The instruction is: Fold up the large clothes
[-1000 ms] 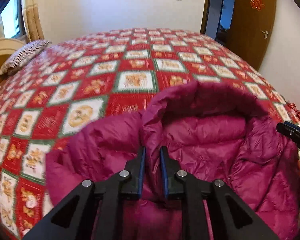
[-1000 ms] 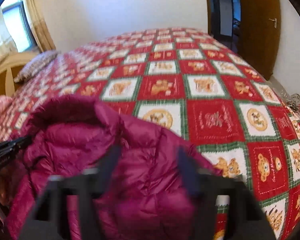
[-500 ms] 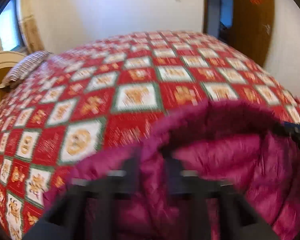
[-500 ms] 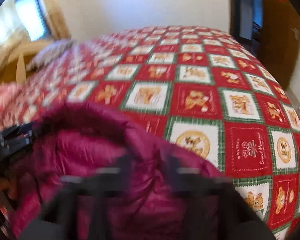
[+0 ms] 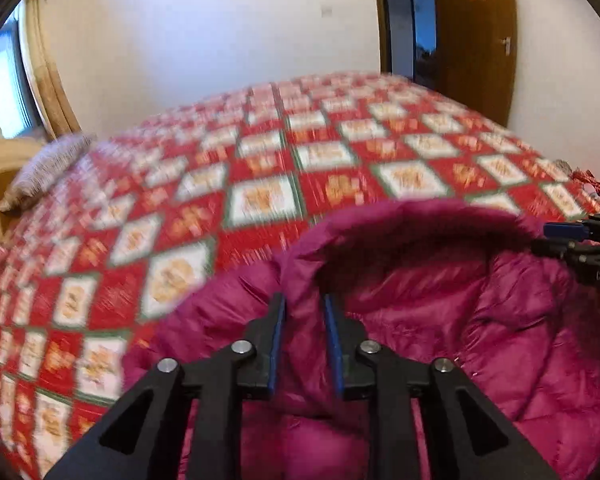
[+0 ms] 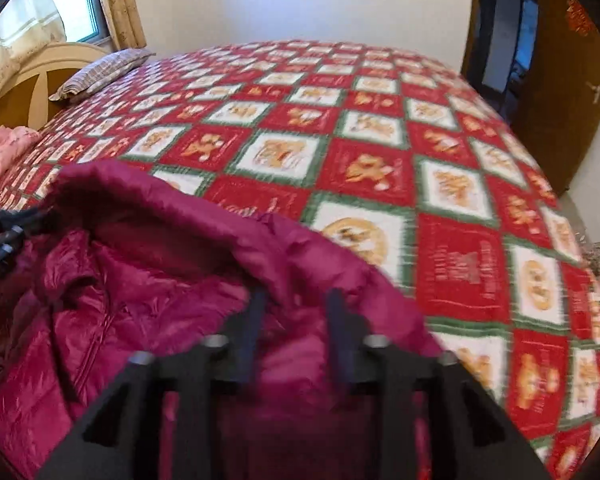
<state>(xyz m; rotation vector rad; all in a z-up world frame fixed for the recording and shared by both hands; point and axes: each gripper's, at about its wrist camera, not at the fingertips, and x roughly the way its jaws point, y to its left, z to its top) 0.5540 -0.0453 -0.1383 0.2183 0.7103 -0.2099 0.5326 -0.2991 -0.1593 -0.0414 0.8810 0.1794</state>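
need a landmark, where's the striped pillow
The striped pillow lies at the bed's far left corner in both views, beside the cream headboard, beyond the magenta down jacket.

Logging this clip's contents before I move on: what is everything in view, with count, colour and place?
jacket: 1, magenta, near edge of the bed, held up at both shoulders
quilt: 1, red, white and green checks, covering the bed
pillow: 1, striped, far left by the headboard
pink cloth: 1, left edge
door: 1, brown, far right
left gripper: fingers clamp the jacket
right gripper: fingers clamp the jacket
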